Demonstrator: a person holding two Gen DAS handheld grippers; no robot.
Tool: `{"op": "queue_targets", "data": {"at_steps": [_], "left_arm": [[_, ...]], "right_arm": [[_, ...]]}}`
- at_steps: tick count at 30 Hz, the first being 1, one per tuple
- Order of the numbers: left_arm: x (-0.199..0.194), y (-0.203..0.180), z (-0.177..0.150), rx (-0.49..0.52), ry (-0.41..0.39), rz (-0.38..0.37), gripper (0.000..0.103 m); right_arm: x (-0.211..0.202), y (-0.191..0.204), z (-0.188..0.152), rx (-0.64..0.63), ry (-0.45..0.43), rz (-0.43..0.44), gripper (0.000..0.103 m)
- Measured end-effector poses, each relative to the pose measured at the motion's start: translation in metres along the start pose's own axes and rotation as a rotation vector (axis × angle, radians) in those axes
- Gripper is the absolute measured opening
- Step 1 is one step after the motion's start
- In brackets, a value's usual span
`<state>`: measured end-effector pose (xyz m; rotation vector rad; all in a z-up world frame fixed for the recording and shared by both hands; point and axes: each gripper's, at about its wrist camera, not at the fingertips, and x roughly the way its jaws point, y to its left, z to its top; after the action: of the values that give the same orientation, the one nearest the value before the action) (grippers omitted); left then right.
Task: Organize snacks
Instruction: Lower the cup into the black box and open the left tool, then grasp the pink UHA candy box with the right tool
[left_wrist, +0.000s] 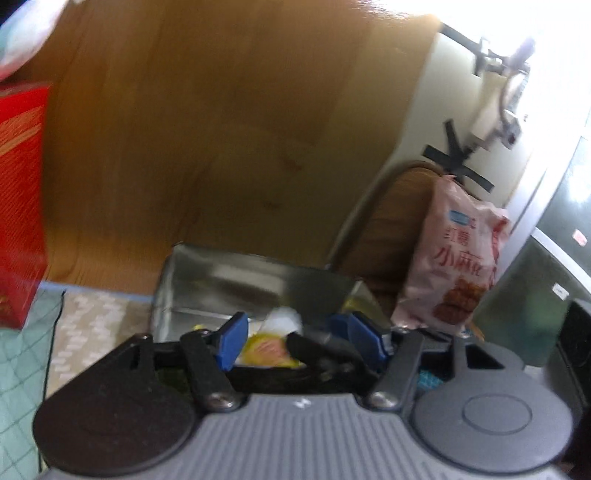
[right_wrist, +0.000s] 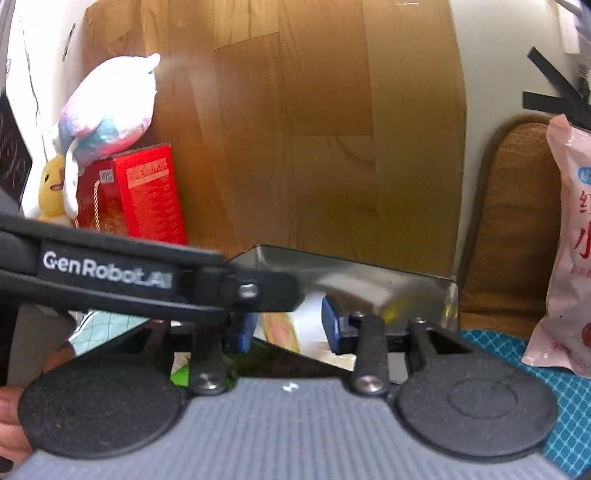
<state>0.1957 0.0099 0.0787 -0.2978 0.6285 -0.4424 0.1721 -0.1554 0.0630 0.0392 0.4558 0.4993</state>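
A shiny metal box (left_wrist: 221, 280) stands open in front of both grippers; it also shows in the right wrist view (right_wrist: 369, 280). Inside lie small snack packets, one yellow and white (left_wrist: 269, 349), also seen from the right wrist (right_wrist: 280, 326). My left gripper (left_wrist: 291, 339) is open just above the box, over the packets, with nothing between its blue pads. My right gripper (right_wrist: 290, 325) is open at the box's near edge. The left gripper's black arm (right_wrist: 110, 273) crosses the right wrist view. A big pink snack bag (left_wrist: 454, 258) leans upright to the right of the box (right_wrist: 569, 243).
A red gift box (right_wrist: 140, 195) stands left of the metal box with plush toys (right_wrist: 107, 110) on top and a yellow one (right_wrist: 51, 192) beside it. A wooden panel (right_wrist: 314, 129) rises behind. A brown cushioned chair back (right_wrist: 513, 221) is behind the pink bag. Teal cloth (right_wrist: 554, 387) covers the surface.
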Motion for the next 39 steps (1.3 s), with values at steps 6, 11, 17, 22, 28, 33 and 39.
{"op": "queue_targets", "data": {"at_steps": [6, 11, 17, 22, 28, 33, 39], "left_arm": [[-0.058, 0.044, -0.019, -0.085, -0.066, -0.043, 0.068], [-0.112, 0.071, -0.05, -0.178, -0.084, -0.027, 0.068], [-0.142, 0.083, -0.092, -0.24, -0.031, 0.0, 0.068], [-0.152, 0.079, -0.108, -0.23, -0.011, 0.002, 0.068], [-0.151, 0.061, -0.113, -0.185, 0.01, -0.038, 0.072], [-0.138, 0.036, -0.117, -0.133, 0.05, -0.079, 0.072], [-0.111, 0.0, -0.117, -0.056, 0.106, -0.118, 0.072]], "right_arm": [[-0.031, 0.011, -0.025, 0.051, 0.013, 0.148, 0.047], [-0.029, 0.048, -0.057, -0.013, 0.134, 0.243, 0.049], [-0.017, 0.07, -0.068, -0.08, 0.216, 0.201, 0.034], [-0.053, 0.063, -0.075, -0.071, 0.21, 0.246, 0.028], [-0.122, 0.032, -0.106, -0.079, 0.233, 0.273, 0.026], [-0.163, -0.001, -0.132, -0.077, 0.21, 0.053, 0.031], [-0.202, -0.025, -0.14, 0.061, 0.091, -0.093, 0.04]]}}
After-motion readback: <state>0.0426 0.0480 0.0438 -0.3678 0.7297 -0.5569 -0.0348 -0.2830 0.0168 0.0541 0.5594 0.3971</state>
